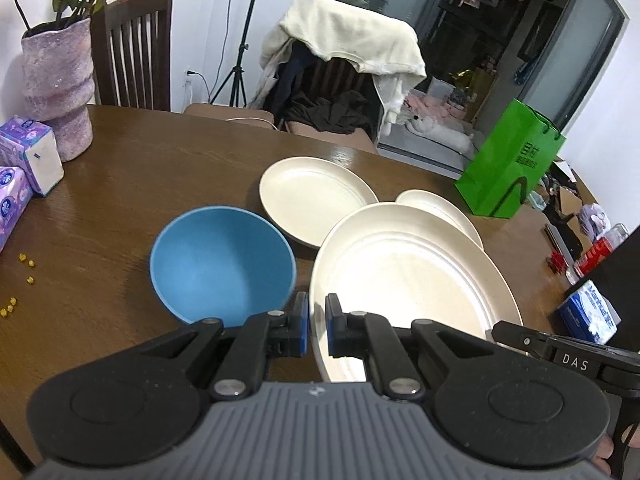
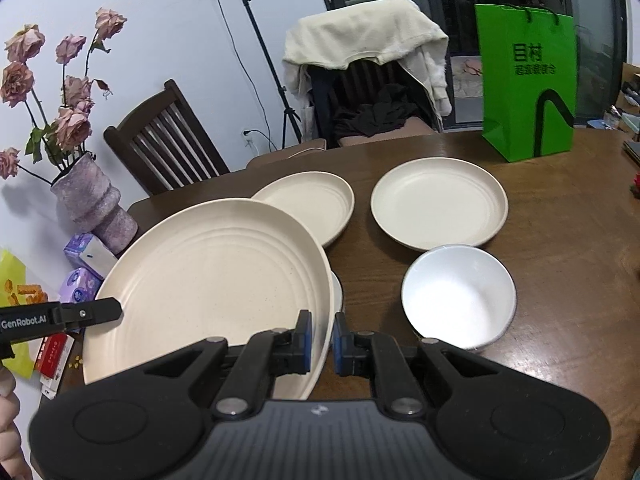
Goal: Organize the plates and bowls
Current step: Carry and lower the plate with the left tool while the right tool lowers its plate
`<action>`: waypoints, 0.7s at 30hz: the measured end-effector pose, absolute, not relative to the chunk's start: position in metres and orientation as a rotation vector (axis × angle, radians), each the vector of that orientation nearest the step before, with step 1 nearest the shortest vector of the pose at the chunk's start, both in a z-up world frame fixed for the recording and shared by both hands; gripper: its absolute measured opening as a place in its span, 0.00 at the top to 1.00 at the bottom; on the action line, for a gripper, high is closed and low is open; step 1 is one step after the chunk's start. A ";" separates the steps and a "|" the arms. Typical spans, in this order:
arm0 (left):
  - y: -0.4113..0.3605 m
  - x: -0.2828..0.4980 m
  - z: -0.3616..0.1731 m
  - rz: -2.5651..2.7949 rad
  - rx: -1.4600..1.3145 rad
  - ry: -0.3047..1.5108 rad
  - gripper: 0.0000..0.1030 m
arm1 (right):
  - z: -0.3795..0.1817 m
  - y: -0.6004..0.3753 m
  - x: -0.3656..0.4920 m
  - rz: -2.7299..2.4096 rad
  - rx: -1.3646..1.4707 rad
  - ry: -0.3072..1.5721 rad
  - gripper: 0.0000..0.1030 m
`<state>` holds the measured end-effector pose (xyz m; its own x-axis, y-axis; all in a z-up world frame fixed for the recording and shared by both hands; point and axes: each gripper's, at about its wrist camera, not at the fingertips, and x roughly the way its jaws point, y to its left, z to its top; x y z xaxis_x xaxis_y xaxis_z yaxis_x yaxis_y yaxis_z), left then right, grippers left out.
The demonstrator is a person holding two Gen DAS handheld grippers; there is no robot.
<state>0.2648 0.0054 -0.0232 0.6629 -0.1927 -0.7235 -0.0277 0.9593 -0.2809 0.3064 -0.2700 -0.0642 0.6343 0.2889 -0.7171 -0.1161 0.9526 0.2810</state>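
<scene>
The big plate (image 1: 408,280) is held between both tongs, above the bench (image 1: 120,208). It is round, so it has no long axis; its open face looks up and it is tilted. The left tongs (image 1: 317,326) are narrow, closed on its left rim, which runs in the gap between the blue pads (image 1: 302,320). The right tongs (image 2: 322,344) are also narrow and clamp the opposite rim, with the plate spreading to the left of them in the right wrist view. In each view the other tongs' tip shows at the far edge of the plate.

Left of the left tongs the blue bowl (image 1: 222,262) stands upright on the bench, near the plate's rim. Beyond the big plate lie two smaller plates (image 2: 312,204) (image 2: 439,203), flat and apart from each other. The white bowl (image 2: 459,295) stands just right of the right tongs, in front of the right small plate. A green bag (image 2: 528,84) stands at the back.
</scene>
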 end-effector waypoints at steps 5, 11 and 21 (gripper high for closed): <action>-0.004 0.252 -0.029 -0.114 -0.276 0.854 0.92 | -0.067 -0.279 0.291 0.217 0.221 0.857 0.90; -0.015 0.236 -0.037 -0.135 -0.258 0.859 0.92 | -0.073 -0.289 0.270 0.190 0.227 0.857 0.90; -0.027 0.210 -0.052 -0.186 -0.262 0.881 0.92 | -0.090 -0.305 0.231 0.150 0.250 0.877 0.89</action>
